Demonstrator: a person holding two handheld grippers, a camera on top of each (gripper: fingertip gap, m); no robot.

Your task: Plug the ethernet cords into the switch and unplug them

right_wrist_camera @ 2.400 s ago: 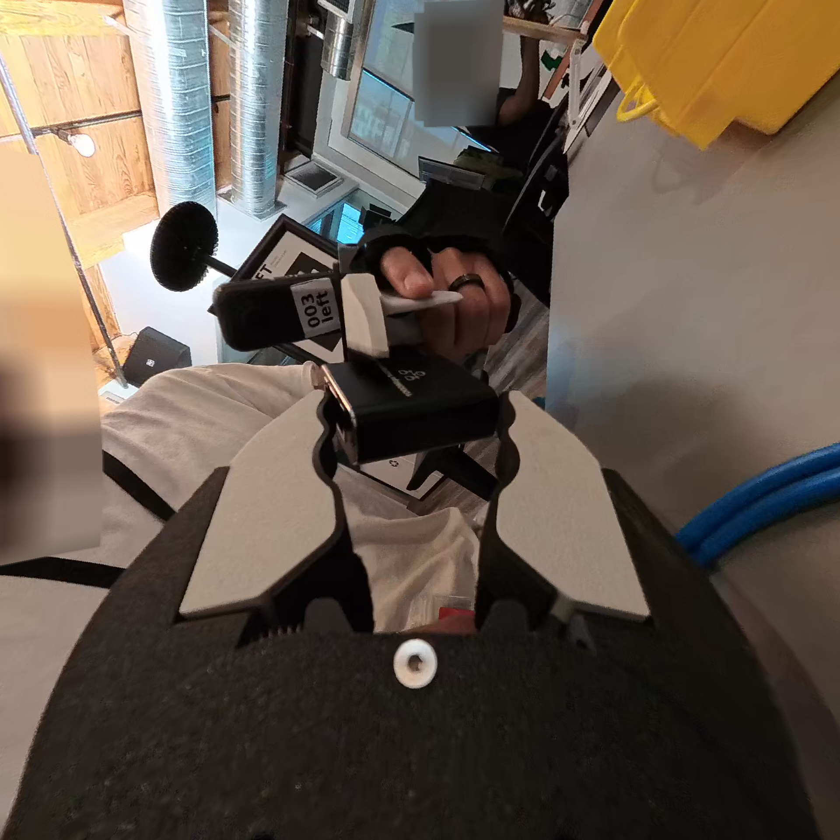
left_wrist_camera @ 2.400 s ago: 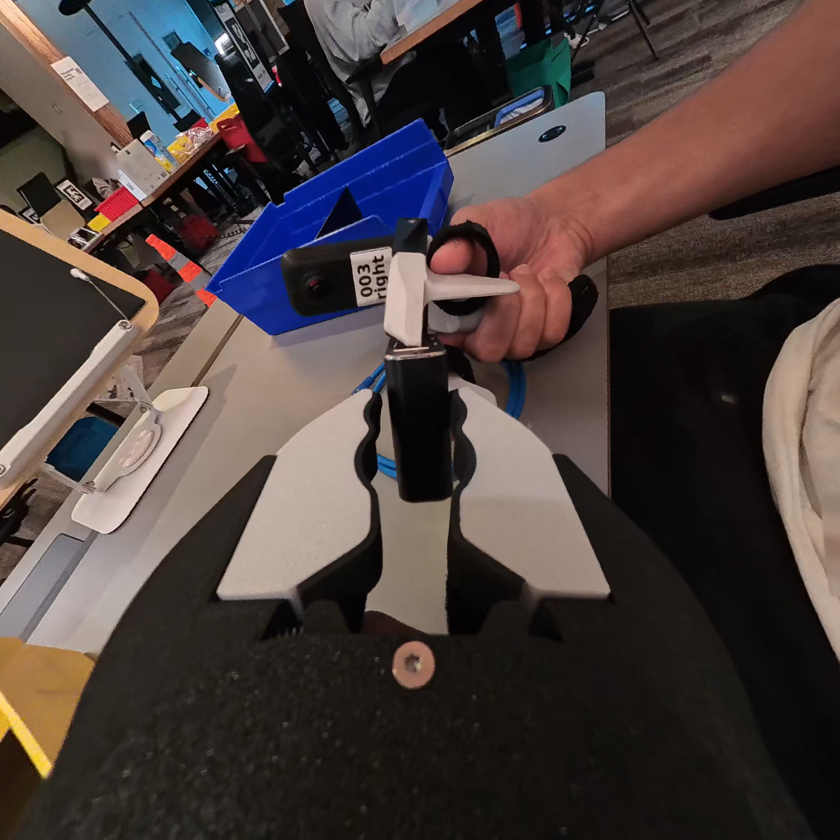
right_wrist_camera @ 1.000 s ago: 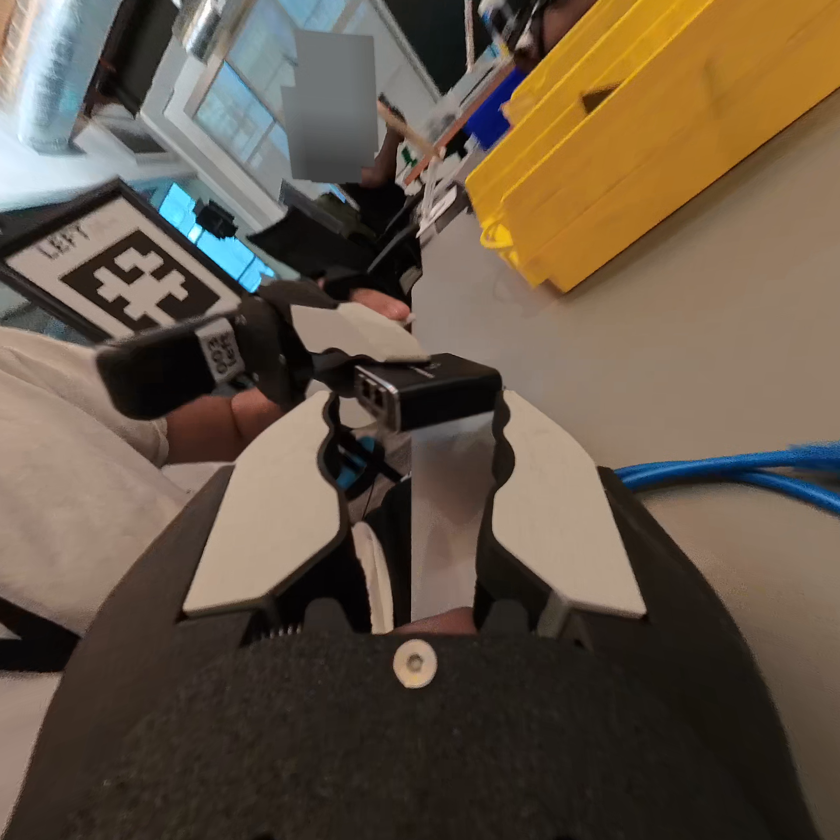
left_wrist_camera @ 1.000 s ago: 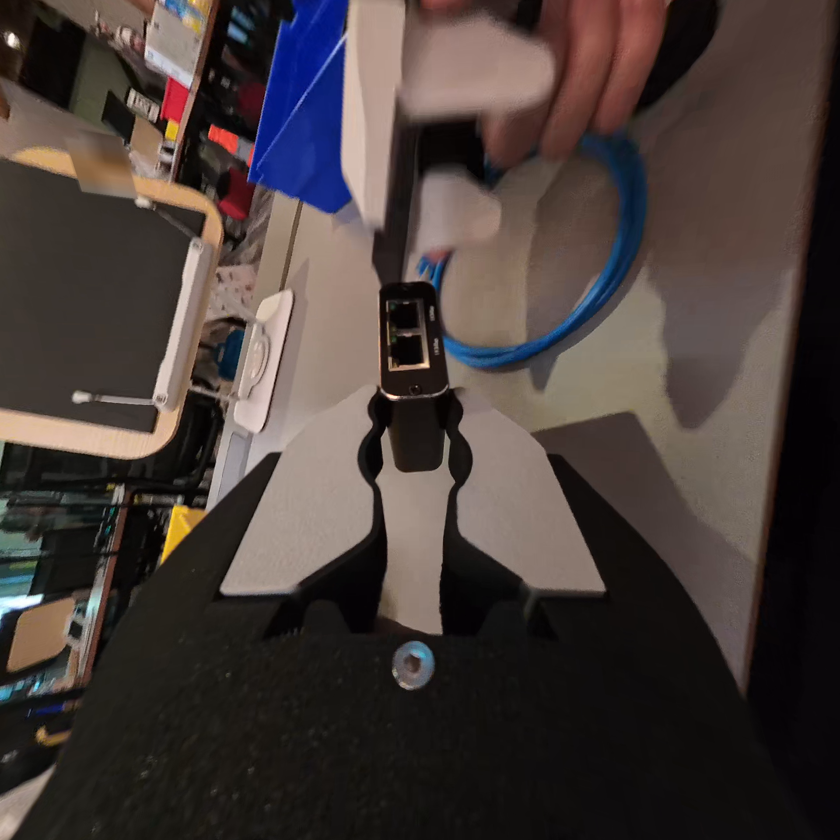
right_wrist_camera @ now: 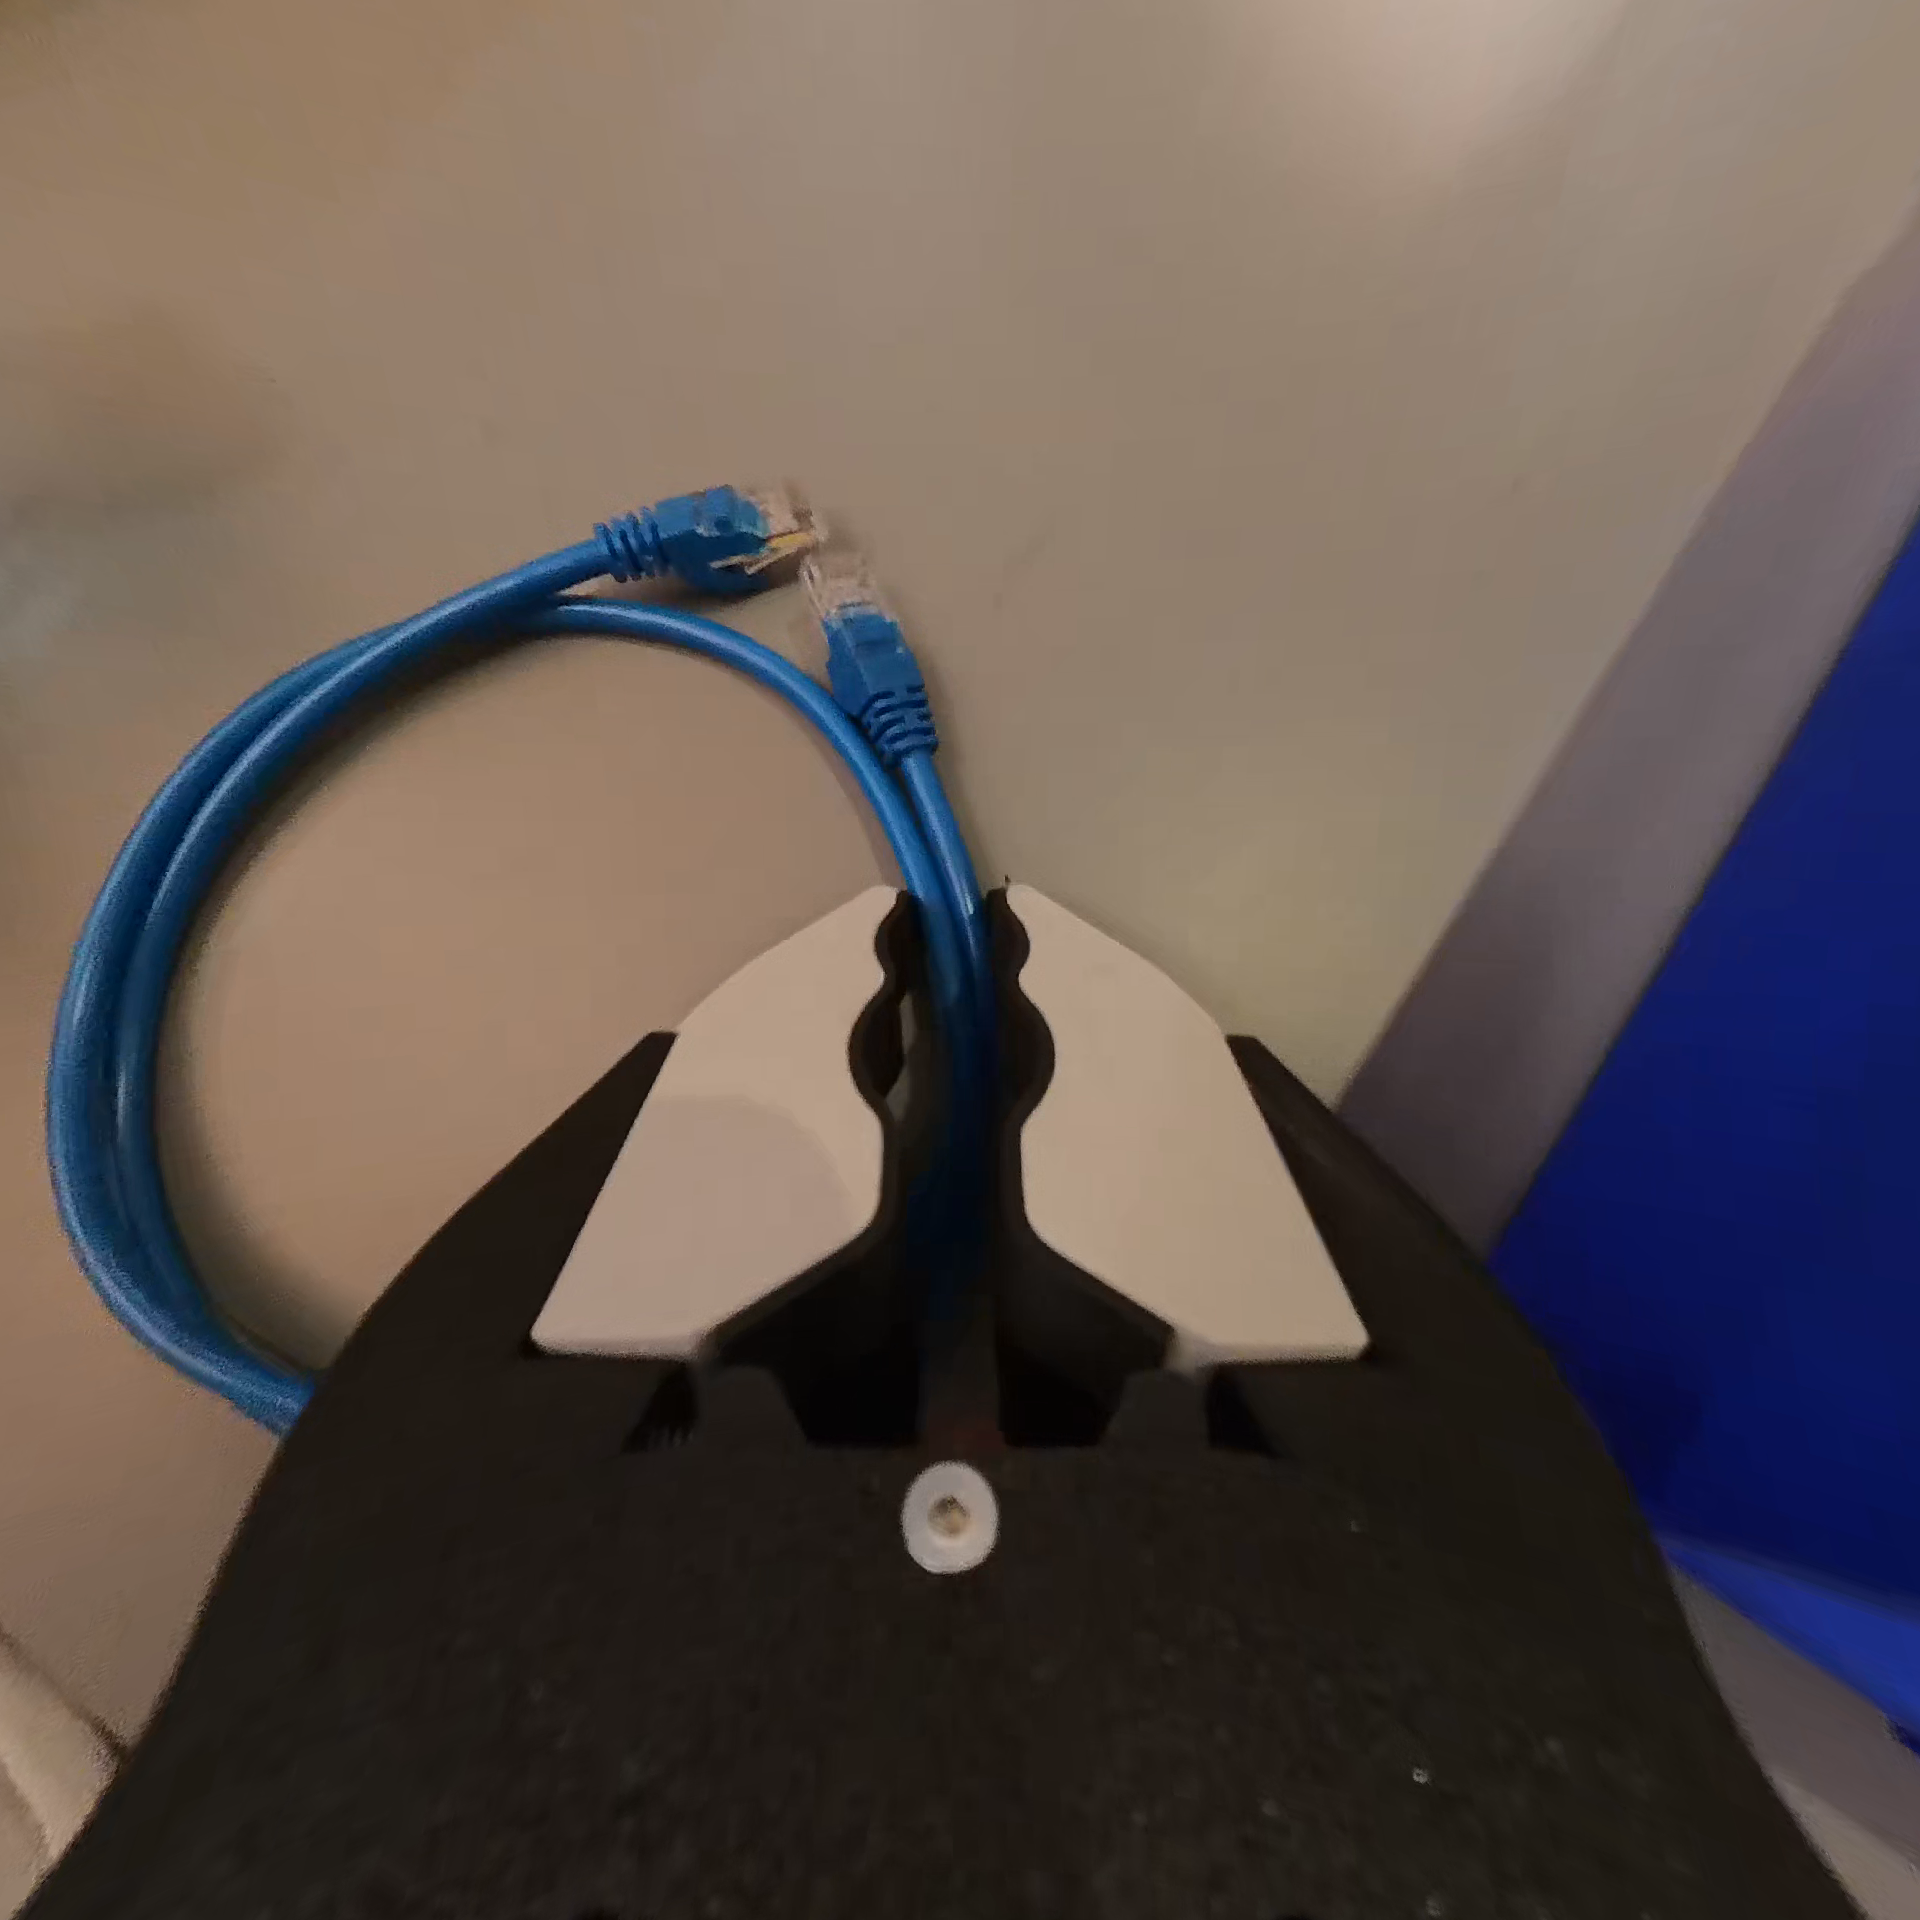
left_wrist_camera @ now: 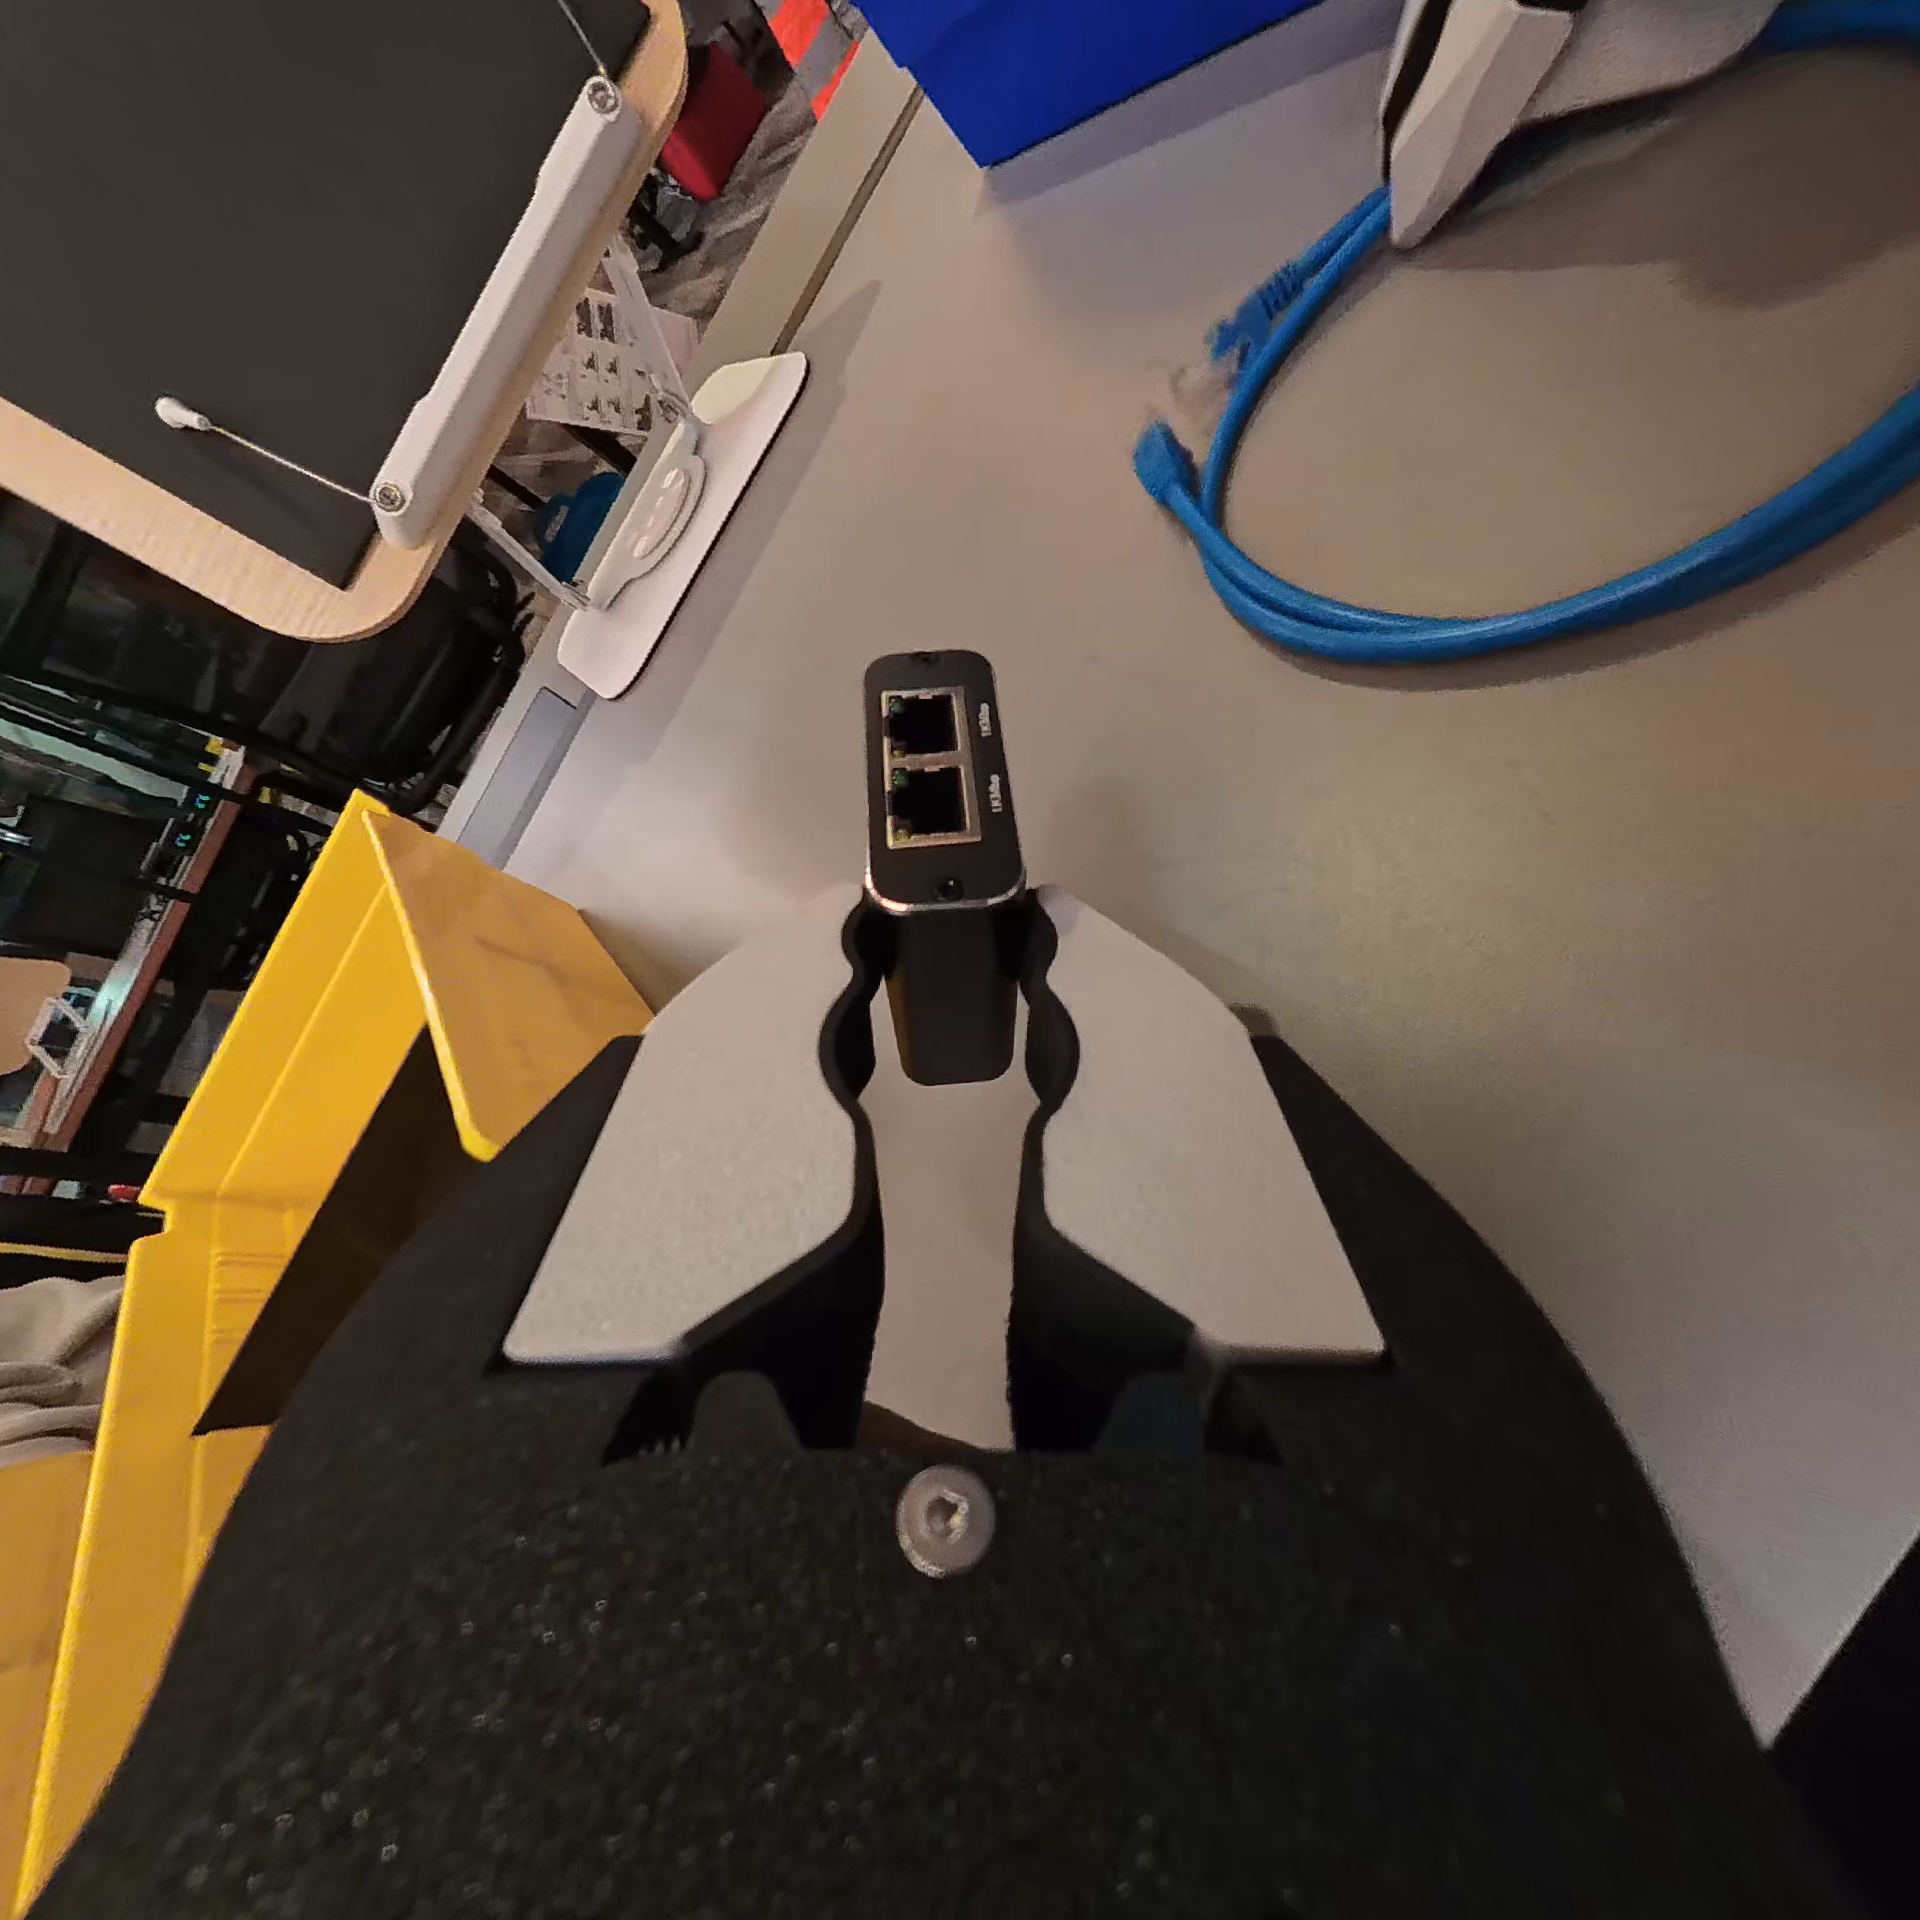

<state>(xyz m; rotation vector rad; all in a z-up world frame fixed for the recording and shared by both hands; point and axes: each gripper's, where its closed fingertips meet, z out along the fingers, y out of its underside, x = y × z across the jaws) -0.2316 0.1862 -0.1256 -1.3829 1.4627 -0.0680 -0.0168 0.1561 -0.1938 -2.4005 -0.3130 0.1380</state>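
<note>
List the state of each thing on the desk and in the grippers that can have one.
Switch: held in the left gripper, both ports empty.
Blue cable: looped on the desk, both plugs free, nothing plugged in.
Left gripper: shut on the switch.
Right gripper: fingers close around the cable below one plug; whether they pinch it is unclear.

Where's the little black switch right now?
In the left wrist view the black switch is clamped between the left gripper fingers above the grey table, its two empty ports facing away, with the blue ethernet cable lying ahead to its right.
</note>
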